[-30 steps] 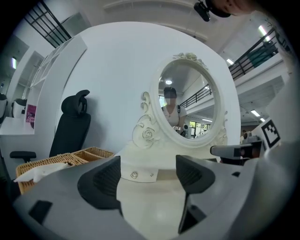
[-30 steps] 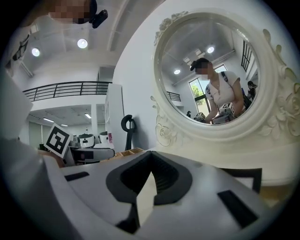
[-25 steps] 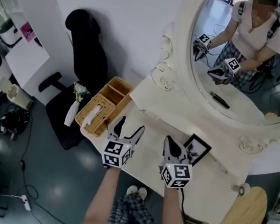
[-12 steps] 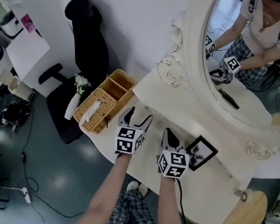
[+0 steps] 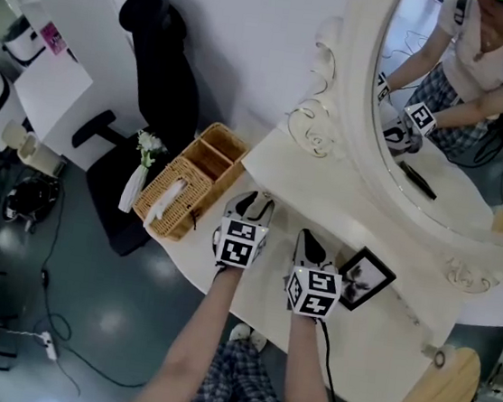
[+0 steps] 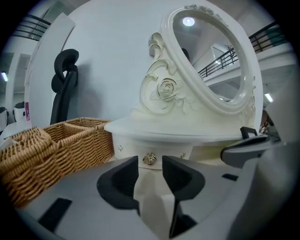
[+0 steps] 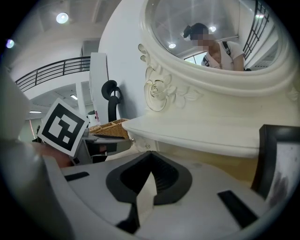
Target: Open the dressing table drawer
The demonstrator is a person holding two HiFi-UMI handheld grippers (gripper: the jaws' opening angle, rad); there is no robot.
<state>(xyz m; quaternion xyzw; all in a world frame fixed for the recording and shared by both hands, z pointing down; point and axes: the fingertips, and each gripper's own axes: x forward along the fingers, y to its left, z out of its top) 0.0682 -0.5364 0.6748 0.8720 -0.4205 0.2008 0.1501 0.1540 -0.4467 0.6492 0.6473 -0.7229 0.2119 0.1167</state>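
The small drawer (image 6: pixel 132 149) sits under the white shelf of the dressing table (image 5: pixel 281 167), with a gold knob (image 6: pixel 149 158) on its front. My left gripper (image 6: pixel 149 163) points at that knob. Its jaws are closing, the knob sits just at their tips, and a gap shows on each side of it. In the head view the left gripper (image 5: pixel 253 205) reaches under the shelf edge, which hides the drawer there. My right gripper (image 7: pixel 150 153) is shut on nothing, its tips meeting, and it hovers over the tabletop beside the left one (image 5: pixel 308 244).
A wicker basket (image 5: pixel 186 187) stands at the table's left end, close to my left gripper. A black picture frame (image 5: pixel 366 279) lies right of my right gripper. The oval mirror (image 5: pixel 462 112) rises behind. A black chair (image 5: pixel 158 75) and a round wooden stool (image 5: pixel 432 400) flank the table.
Both grippers moved forward and down toward the shelf under the mirror. The left jaws, spread wide before, have narrowed around the knob's position.
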